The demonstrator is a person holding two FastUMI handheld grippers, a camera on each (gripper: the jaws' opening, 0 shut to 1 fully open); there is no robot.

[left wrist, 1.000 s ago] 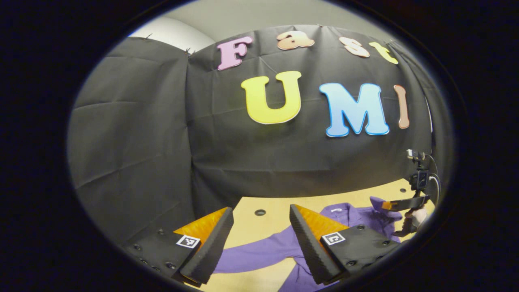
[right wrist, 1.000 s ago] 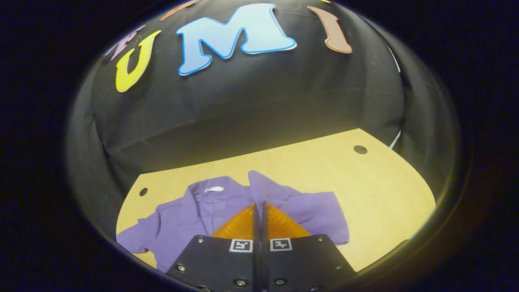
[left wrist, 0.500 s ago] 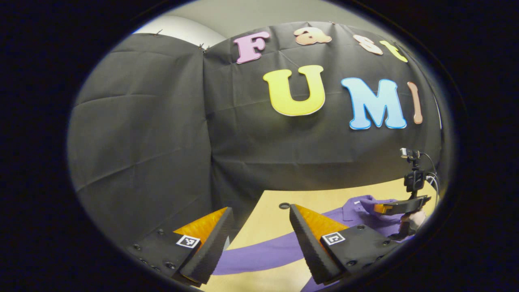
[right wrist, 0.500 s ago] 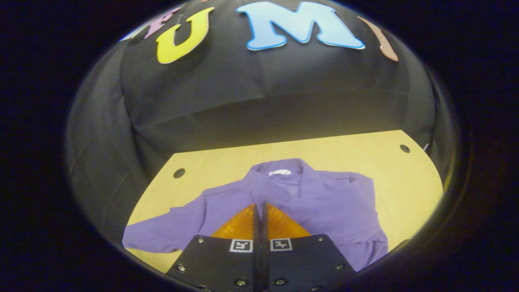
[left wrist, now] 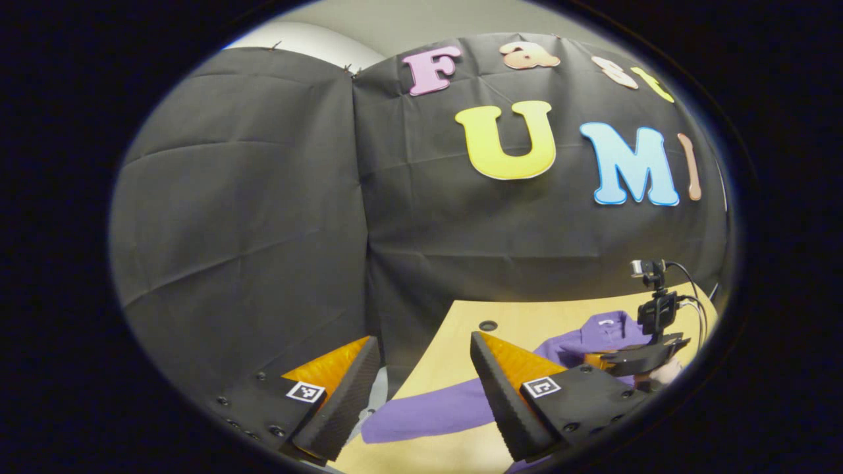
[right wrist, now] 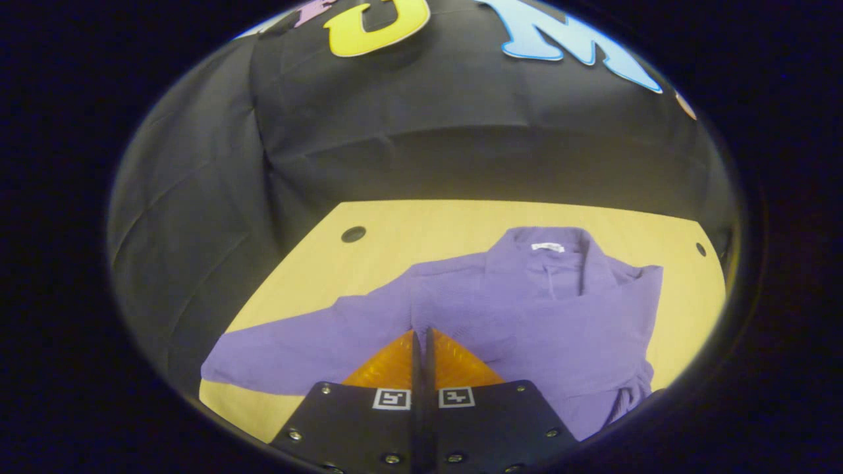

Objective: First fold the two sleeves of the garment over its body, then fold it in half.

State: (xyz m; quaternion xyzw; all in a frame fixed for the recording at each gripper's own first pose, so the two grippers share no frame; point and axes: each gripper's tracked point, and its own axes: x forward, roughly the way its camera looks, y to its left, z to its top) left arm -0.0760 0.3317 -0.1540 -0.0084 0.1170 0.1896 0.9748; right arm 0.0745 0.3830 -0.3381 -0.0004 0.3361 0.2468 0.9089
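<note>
Shirt [right wrist: 527, 309], purple, lies on the yellow counter [right wrist: 421, 230] with its collar toward the black wall. One long sleeve [right wrist: 296, 349] stretches out flat to the side. The other sleeve lies folded over the body. The right hand-held gripper [right wrist: 421, 339] has its fingers pressed together, pinching purple cloth. The left hand-held gripper [left wrist: 421, 388] is spread wide and holds nothing, above the counter's edge.

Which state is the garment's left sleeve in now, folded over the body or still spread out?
Spread out. In the right gripper view the left sleeve lies flat on the table, stretching away from the garment body.
</note>
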